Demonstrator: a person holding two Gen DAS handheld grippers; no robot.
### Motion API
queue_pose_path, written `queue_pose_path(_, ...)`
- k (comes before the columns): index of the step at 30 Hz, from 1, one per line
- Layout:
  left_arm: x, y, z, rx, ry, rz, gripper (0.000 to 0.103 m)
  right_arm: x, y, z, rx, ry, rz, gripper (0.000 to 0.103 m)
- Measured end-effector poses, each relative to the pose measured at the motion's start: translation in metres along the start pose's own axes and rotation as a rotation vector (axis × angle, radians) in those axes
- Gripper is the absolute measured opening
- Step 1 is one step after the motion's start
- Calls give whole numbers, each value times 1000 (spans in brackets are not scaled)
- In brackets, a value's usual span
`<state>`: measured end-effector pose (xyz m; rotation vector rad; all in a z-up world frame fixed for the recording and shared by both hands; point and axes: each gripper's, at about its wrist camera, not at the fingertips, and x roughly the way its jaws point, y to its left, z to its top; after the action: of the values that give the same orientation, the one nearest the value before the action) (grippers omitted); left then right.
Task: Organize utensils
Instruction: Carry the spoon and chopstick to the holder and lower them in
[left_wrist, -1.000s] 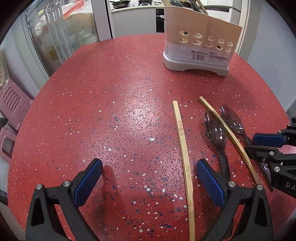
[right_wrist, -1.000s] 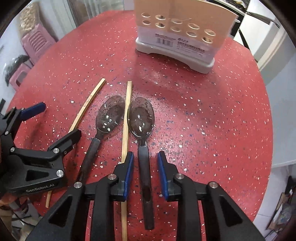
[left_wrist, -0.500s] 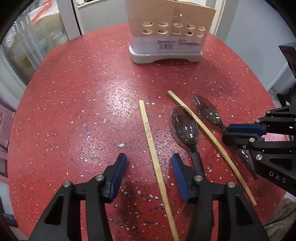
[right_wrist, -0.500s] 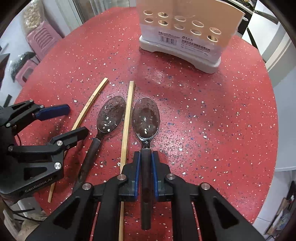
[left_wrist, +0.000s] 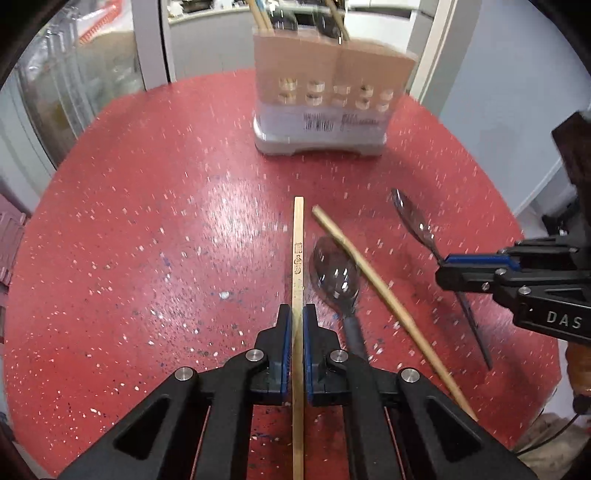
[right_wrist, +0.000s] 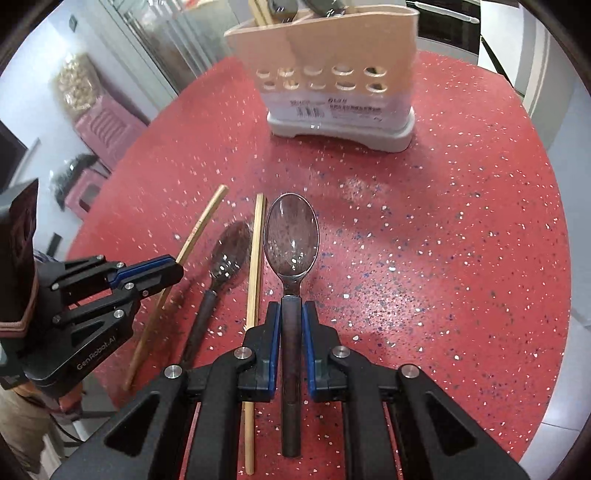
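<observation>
Left gripper (left_wrist: 294, 325) is clamped on a flat pale bamboo chopstick (left_wrist: 297, 251); just to its right, a round wooden chopstick (left_wrist: 384, 295) and dark-handled steel spoon (left_wrist: 338, 275) lie untouched on the red speckled table (left_wrist: 147, 240). Right gripper (right_wrist: 290, 321) is clamped on a second dark-handled metal spoon (right_wrist: 291, 236). Ahead, the beige perforated plastic utensil holder (right_wrist: 332, 74) already holds some pieces, so roughly four remain.

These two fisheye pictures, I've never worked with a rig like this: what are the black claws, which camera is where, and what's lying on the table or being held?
There is no robot arm: a person holds a two-finger claw in each hand, each with a camera looking along its fingers.

The left wrist view shows the left claw closed on a chopstick; the right claw enters from the right side.

The right wrist view shows the right claw closed on the dark handle of a spoon.

On the red speckled table lie a second spoon and a second chopstick. At the far side stands a beige utensil holder, with utensils already in it.
</observation>
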<state>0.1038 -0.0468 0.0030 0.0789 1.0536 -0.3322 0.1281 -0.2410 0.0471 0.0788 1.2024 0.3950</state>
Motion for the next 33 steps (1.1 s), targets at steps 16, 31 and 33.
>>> queue_pose_path(16, -48, -11, 22, -7, -152, -6, 31, -53, -10, 5, 45, -148, 57, 12)
queue_pose_path(31, -91, 13, 80, -84, -333, -38, 31, -97, -8, 48, 23, -271, 64, 13)
queue_pose_path(33, -95, 17, 93, -98, -359, -42, 31, -101, -8, 57, 20, -288, 63, 13)
